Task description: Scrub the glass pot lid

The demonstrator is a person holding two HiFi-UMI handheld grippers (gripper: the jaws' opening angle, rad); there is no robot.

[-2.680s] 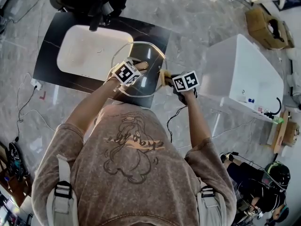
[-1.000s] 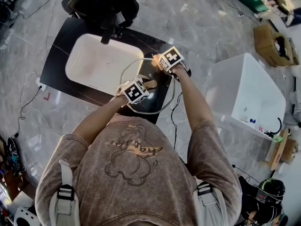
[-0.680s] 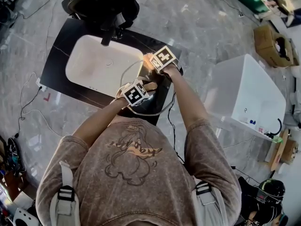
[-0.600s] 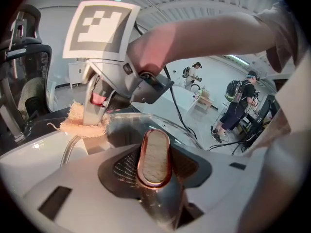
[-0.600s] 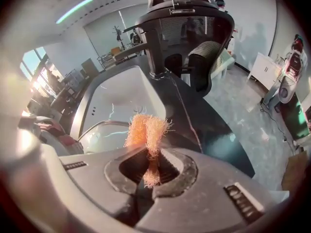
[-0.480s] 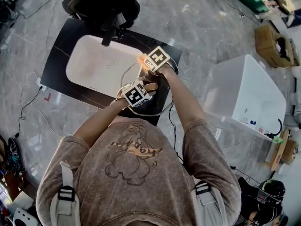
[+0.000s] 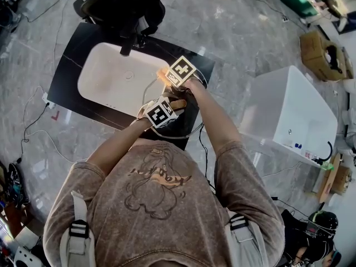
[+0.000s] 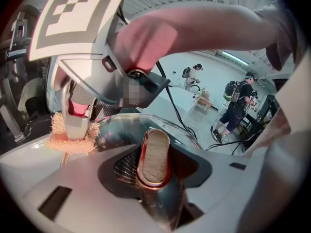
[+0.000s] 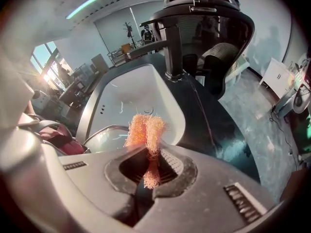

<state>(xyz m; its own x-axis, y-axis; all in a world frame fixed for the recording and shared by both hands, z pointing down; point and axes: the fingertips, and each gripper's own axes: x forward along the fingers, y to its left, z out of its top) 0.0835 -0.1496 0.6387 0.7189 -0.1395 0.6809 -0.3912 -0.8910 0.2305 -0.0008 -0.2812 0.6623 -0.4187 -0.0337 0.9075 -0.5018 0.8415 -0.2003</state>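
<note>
While the glass pot lid (image 8: 121,130) is lifted clear of the black counter (image 7: 62,82), its copper-rimmed handle (image 8: 152,152) sits between the jaws of the left gripper (image 8: 153,174). The jaws press on the handle from both sides, and the clear dome spreads out ahead of them. At the lid's far rim, ahead and to the left of those jaws, an orange scrubber (image 9: 146,130) meets the glass edge. From the left gripper view it seems to rest on the rim, though actual contact is hard to confirm there.

The right gripper (image 9: 150,165) pinches the scrubber tightly, its jaws closed on the lower strip so that a folded tuft stands out past the tips. This gripper points steeply down and sits just beyond the left one, the two marker cubes close together over the lid.

Ahead of the right gripper lies the white sink (image 9: 131,98), set into the counter, with the lid's rim showing low to the left of its jaws. A black faucet (image 9: 172,47) rises at the sink's far side, and a black office chair (image 9: 214,18) stands behind it. Well off to the right of both grippers is a white cabinet (image 7: 289,104) on the grey floor. Far beyond the left gripper, a person with a backpack (image 8: 238,106) stands in the room.
</note>
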